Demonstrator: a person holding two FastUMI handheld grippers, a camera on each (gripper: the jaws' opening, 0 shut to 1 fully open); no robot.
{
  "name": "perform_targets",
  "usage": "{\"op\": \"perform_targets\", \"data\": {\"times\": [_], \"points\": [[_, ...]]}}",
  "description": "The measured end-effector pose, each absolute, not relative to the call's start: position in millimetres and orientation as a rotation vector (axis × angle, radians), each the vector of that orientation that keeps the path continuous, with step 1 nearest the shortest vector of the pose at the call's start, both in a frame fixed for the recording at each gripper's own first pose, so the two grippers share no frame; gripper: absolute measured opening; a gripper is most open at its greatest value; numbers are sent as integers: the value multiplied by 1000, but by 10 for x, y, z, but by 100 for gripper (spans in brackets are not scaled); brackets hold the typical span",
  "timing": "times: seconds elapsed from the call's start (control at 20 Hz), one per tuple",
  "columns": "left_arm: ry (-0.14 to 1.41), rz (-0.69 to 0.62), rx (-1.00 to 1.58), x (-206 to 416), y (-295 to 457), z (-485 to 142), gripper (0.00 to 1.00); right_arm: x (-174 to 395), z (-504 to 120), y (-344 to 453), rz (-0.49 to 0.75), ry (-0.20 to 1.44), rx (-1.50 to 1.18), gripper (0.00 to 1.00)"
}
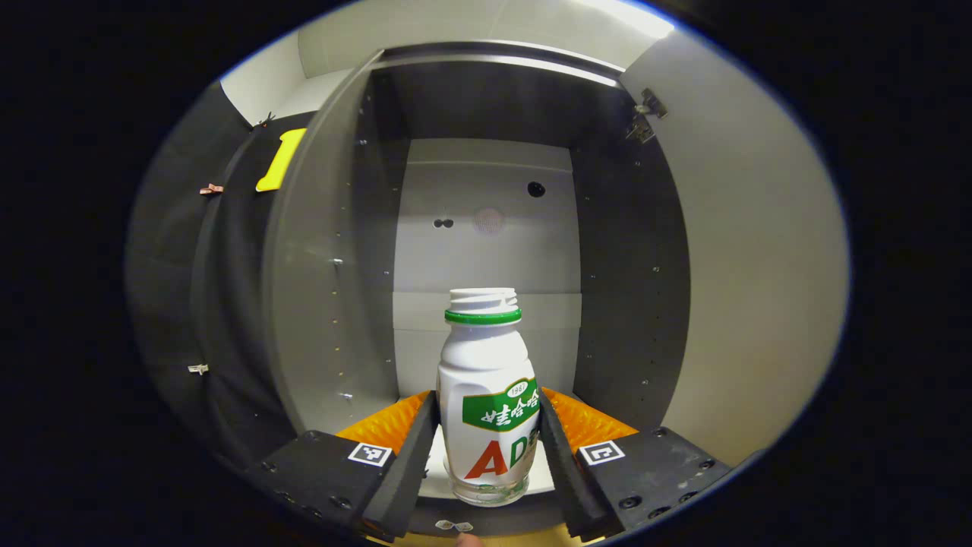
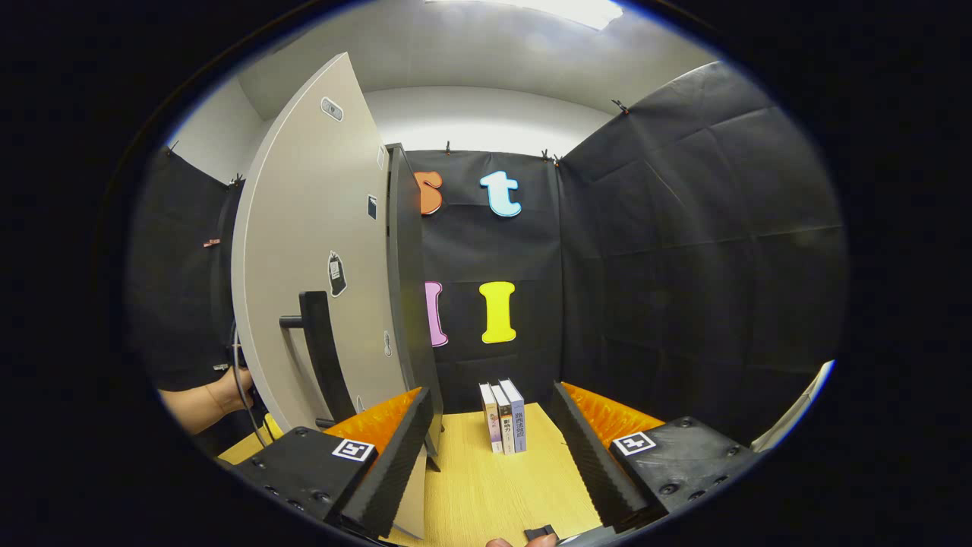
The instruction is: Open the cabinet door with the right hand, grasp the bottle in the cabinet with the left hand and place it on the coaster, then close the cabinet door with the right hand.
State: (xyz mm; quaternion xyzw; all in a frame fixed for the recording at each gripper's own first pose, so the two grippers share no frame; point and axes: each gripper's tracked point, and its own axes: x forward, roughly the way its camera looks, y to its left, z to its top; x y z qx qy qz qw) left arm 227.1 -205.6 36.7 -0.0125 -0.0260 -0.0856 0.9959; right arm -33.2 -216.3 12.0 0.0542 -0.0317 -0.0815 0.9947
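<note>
Glossy plastic bottle (image 1: 488, 395); matt, wood-grain table (image 2: 486, 486).

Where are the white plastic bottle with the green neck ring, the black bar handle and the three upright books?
White plastic bottle (image 1: 490, 380): left gripper view, on its upper body.
Black bar handle (image 2: 323, 349): right gripper view, mid-bar.
Three upright books (image 2: 504, 416): right gripper view, middle spine.
</note>
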Motion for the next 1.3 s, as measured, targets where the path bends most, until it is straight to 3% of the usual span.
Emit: {"op": "perform_targets", "data": {"times": [0.7, 1.3], "points": [[-100, -134, 16, 1012, -1419, 41, 75, -328, 187, -2192, -220, -99, 88, 98], [-64, -111, 17, 65, -820, -1004, 75, -401, 186, -1973, -288, -126, 0, 98]]}}
